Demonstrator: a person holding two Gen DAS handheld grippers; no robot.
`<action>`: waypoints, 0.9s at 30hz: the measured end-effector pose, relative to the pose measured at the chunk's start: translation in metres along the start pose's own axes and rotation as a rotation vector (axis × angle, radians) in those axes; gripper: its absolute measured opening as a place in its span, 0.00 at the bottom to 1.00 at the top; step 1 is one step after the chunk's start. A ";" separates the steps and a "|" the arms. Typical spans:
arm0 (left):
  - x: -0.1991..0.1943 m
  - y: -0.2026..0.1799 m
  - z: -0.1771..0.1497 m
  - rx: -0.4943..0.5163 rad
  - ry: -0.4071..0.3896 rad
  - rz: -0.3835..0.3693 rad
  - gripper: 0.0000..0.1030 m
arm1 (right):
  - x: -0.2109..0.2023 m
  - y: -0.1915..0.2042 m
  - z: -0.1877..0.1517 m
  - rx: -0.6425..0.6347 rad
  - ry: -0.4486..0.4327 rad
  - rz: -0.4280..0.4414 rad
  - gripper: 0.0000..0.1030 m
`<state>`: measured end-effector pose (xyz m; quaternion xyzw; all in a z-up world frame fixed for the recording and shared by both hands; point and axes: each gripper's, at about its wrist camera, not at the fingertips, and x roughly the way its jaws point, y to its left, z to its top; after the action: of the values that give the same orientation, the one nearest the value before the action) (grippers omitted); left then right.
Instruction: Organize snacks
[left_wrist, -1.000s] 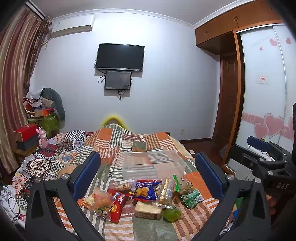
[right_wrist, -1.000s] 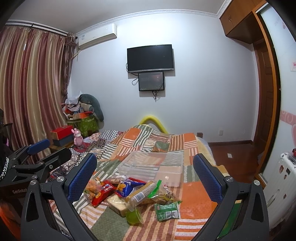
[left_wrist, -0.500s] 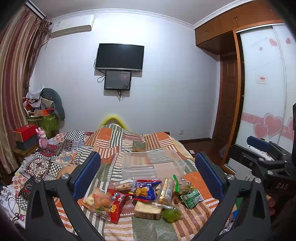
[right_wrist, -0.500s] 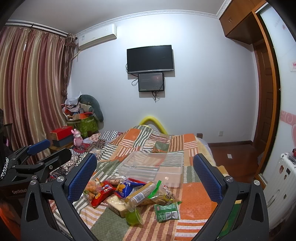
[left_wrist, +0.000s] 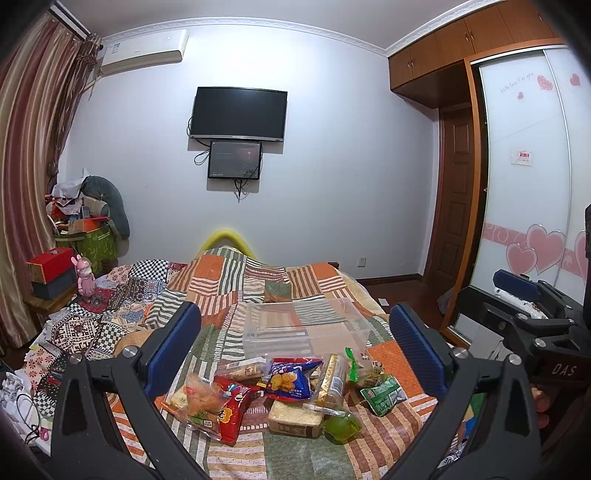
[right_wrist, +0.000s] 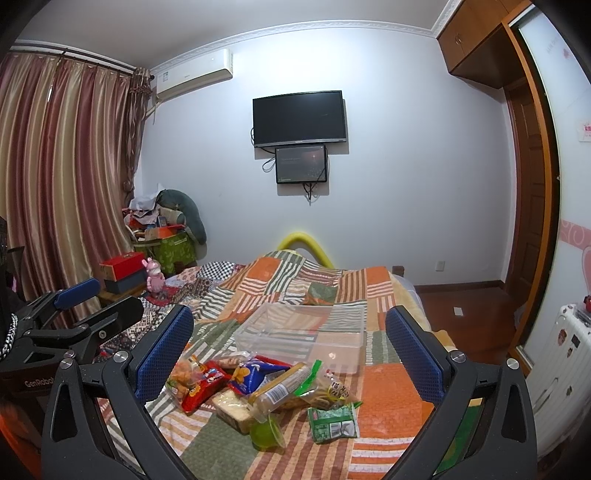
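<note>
Orange-striped patchwork quilt (left_wrist: 236, 273) (green jelly cup (right_wrist: 266, 435))

One clear bin (left_wrist: 306, 328), two screens (left_wrist: 238, 112), one green jelly cup (right_wrist: 266, 435)

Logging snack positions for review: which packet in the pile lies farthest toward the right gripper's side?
The green packet, flat on the quilt at the pile's right edge; the red and blue bags lie further left.

Left tongs (left_wrist: 295, 347) and right tongs (right_wrist: 290, 341) side by side, both spread wide, level, holding nothing.
</note>
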<state>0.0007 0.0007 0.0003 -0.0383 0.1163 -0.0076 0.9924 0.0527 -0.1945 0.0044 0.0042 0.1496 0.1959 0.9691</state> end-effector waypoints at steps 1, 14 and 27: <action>0.000 0.000 0.000 0.000 0.000 -0.001 1.00 | 0.000 0.000 0.000 0.000 0.000 0.000 1.00; 0.005 0.004 -0.003 0.000 0.012 -0.005 0.97 | 0.001 -0.002 -0.001 -0.004 0.003 0.004 1.00; 0.042 0.043 -0.031 0.010 0.158 0.060 0.78 | 0.029 -0.023 -0.024 0.031 0.120 -0.007 0.84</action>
<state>0.0352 0.0398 -0.0427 -0.0291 0.1953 0.0188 0.9801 0.0795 -0.2060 -0.0283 0.0068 0.2105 0.1902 0.9589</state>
